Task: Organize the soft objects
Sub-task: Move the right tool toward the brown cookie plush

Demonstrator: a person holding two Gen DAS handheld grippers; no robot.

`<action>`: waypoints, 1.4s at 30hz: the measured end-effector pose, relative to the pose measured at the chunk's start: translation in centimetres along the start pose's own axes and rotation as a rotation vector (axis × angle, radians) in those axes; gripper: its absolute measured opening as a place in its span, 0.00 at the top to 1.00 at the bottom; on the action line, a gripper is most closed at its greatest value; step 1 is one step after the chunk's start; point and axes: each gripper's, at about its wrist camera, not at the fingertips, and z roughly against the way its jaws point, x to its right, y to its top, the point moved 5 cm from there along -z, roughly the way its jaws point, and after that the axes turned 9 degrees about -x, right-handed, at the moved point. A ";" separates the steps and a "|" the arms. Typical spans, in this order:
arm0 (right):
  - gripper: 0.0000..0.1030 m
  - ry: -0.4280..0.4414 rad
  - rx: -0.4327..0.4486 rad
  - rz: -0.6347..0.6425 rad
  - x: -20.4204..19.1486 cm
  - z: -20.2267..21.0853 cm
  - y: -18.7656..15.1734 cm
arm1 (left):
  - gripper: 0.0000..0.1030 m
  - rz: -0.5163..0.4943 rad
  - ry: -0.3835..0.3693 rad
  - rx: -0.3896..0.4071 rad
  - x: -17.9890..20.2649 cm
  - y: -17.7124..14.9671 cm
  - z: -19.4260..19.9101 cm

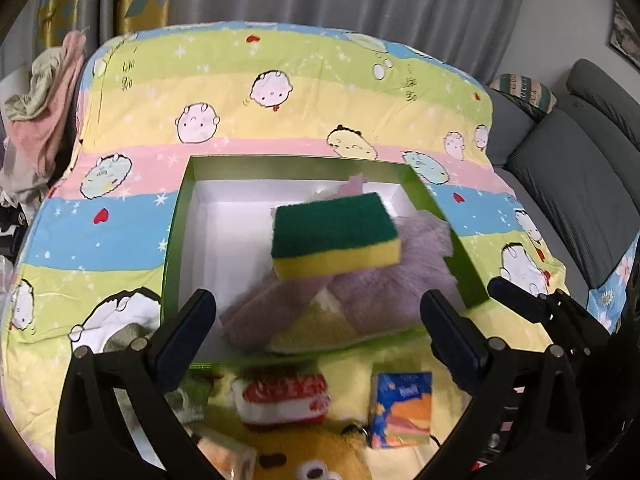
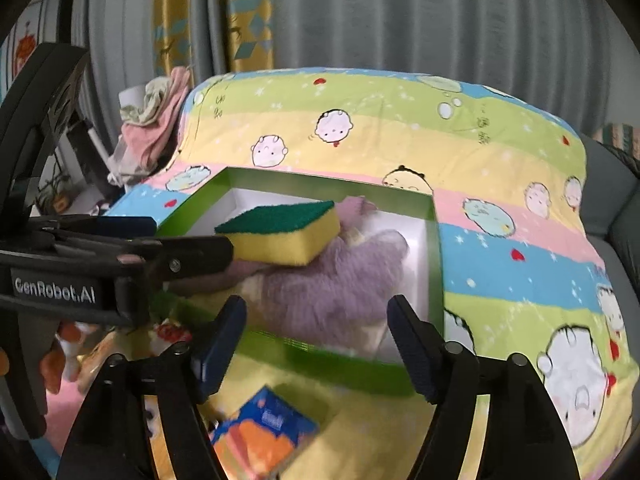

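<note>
Cartoon-print quilt [image 1: 280, 60] carries a green box [image 1: 176, 216]. Sponge [image 1: 336, 234] sits above the purple plush [image 1: 384, 280] inside — free of both grippers. Left gripper [image 1: 316, 320] and right gripper [image 2: 316, 328] gape, empty.

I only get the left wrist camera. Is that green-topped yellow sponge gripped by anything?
Observer: No. The right wrist camera shows the left tongs side-on and open, one tip close to the end of the green-topped yellow sponge without clamping it.
Visitor: And the other tongs?
Observer: The right tongs are open with nothing in them, above the near wall of the green cardboard box.
Visitor: Any writing anywhere?
Observer: The body of the left tongs reads GenRobot.AI.
</note>
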 end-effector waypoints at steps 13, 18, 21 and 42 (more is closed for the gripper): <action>0.26 0.022 0.029 -0.020 -1.7 6.7 -4.4 | 0.01 -0.023 0.018 0.044 3.2 -5.2 6.2; 0.26 0.041 0.039 -0.007 -3.0 8.5 -5.8 | 0.01 -0.022 0.033 0.070 3.6 -7.4 8.2; 0.26 0.049 0.035 0.003 -3.5 9.1 -6.5 | 0.01 -0.009 0.008 0.073 3.7 -8.5 9.2; 0.26 0.104 0.000 0.014 -5.7 9.7 -8.9 | 0.01 0.006 -0.003 0.073 3.1 -12.4 10.4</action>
